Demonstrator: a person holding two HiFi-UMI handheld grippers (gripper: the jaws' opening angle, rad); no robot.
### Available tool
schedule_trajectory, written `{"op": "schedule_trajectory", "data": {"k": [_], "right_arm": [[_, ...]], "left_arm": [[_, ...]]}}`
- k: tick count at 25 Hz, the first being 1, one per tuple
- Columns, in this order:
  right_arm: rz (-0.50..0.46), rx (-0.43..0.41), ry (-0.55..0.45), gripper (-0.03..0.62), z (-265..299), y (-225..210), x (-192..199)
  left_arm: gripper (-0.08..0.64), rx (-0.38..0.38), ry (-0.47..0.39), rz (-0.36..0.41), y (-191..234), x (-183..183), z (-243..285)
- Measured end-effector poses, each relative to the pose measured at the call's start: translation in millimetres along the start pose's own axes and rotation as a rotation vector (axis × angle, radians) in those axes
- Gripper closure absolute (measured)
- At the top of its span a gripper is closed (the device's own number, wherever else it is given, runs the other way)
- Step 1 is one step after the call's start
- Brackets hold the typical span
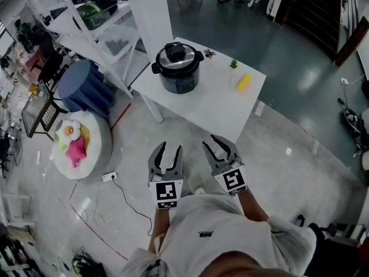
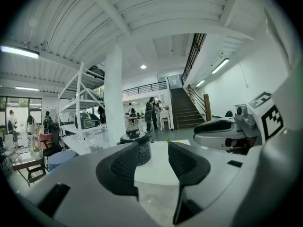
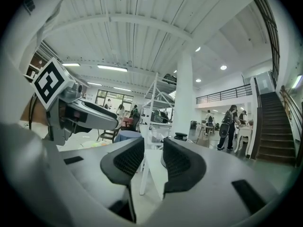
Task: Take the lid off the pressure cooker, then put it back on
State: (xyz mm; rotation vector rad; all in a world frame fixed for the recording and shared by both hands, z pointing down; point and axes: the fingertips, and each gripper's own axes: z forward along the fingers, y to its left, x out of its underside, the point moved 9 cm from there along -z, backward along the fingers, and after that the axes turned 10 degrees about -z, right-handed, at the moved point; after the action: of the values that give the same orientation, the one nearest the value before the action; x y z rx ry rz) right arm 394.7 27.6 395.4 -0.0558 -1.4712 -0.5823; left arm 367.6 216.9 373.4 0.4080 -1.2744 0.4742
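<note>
The black pressure cooker (image 1: 179, 73) stands on the far left part of a white table (image 1: 222, 111), with its lid (image 1: 177, 53) on. Both grippers hang side by side over the floor, short of the table's near edge and well apart from the cooker. My left gripper (image 1: 171, 147) is shut with only a thin slit between its pads and holds nothing. In the left gripper view (image 2: 160, 151) the cooker (image 2: 137, 148) shows just past the left pad. My right gripper (image 1: 214, 142) is likewise shut and empty. In the right gripper view (image 3: 152, 151) the lid knob (image 3: 180, 136) peeks above the right pad.
A yellow object (image 1: 244, 82) and a small green plant (image 1: 233, 64) sit on the table's right side. A white shelf rack (image 1: 98, 22), a blue stool (image 1: 83, 88) and a white cushion with toys (image 1: 78, 143) stand to the left. A power strip and cable (image 1: 109, 176) lie on the floor.
</note>
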Motion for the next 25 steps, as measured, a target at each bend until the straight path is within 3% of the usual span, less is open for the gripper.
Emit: {"op": "schedule_trajectory", "data": {"k": [12, 15, 20, 25], "right_arm": [[0.013, 0.064, 0.043, 0.483, 88.8, -31.7, 7.6], [-0.004, 0.085, 0.020, 0.483, 123.3, -41.6, 7.9], [0.065, 0.123, 0.092, 0.483, 179.1, -54.8, -6.6], [0.065, 0.159, 0.101, 0.483, 237.6, -68.8, -9.9]], "left_arm": [[0.353, 0.060, -0.016, 0.013, 62.4, -15.1, 84.9], [0.353, 0.086, -0.010, 0.024, 86.0, -23.8, 111.9], [0.353, 0.138, 0.011, 0.035, 130.5, -41.2, 158.6], [0.353, 0.183, 0.025, 0.046, 174.8, -56.0, 206.5]]}}
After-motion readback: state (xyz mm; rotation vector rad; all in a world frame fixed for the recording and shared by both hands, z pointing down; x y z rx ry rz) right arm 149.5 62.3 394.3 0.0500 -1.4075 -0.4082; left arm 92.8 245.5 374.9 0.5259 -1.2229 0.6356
